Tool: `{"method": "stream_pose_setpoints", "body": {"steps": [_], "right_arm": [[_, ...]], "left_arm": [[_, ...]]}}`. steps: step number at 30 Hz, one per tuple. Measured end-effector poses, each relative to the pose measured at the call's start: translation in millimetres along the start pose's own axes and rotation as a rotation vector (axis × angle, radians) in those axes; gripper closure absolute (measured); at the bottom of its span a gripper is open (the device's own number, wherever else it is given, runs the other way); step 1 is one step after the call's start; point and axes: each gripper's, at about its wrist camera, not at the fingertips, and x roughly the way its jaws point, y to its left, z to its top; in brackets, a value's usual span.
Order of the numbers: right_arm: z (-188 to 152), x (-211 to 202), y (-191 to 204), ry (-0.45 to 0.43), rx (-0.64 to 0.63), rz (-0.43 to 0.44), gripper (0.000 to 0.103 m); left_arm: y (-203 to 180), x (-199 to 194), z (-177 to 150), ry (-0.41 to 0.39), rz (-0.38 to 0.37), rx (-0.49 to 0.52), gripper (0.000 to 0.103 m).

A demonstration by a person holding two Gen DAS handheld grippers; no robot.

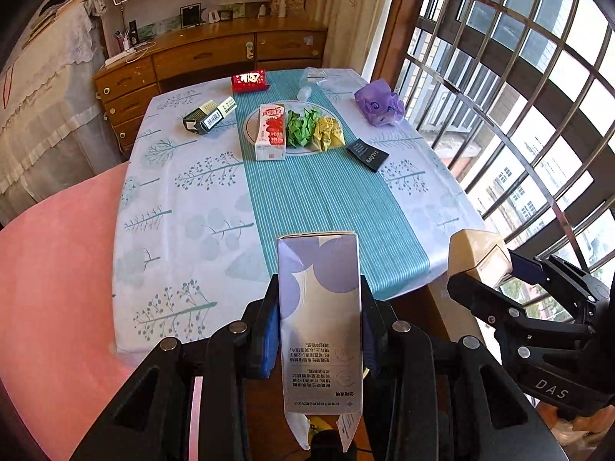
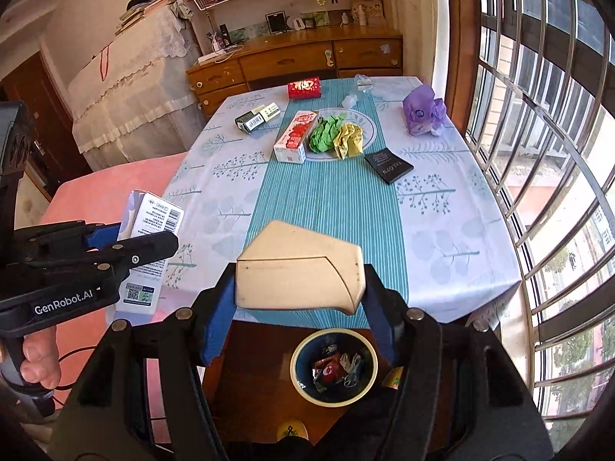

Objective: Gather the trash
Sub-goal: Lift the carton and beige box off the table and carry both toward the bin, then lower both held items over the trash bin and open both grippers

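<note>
Left gripper (image 1: 319, 330): jaws partly closed, clamped on the flat sides of a silver-and-lavender carton (image 1: 321, 322) that stands upright between them. Right gripper (image 2: 300, 299): jaws set wide, pressed on the two ends of a cream box (image 2: 300, 272) lying crosswise between them. Below the right jaws, on the floor, a round bin (image 2: 333, 368) holds wrappers. Ahead of both jaws, on the tabletop (image 1: 323, 207): a plate (image 2: 367, 125) bearing a red-and-white carton (image 2: 296, 138), green paper (image 2: 326, 132) and yellow paper (image 2: 349, 140); just beside it a black tag (image 2: 388, 166); farther off, a purple bag (image 2: 423, 111).
</note>
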Motion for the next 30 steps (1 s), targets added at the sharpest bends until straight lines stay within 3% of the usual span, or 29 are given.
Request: {"method": "stream_pose_setpoints", "body": {"steps": [12, 18, 30], "right_arm": [[-56.7, -0.2, -9.7, 0.113, 0.038, -0.024, 0.045], [-95.7, 42.6, -30.3, 0.221, 0.089, -0.012, 0.045], [-180.7, 152.0, -82.8, 0.339, 0.136, -0.007, 0.045]], "left_arm": [[-23.2, 27.0, -49.4, 0.093, -0.037, 0.04, 0.068], [-32.4, 73.2, -88.6, 0.192, -0.025, 0.027, 0.068], [-40.6, 204.4, -164.9, 0.321, 0.028, -0.001, 0.068]]}}
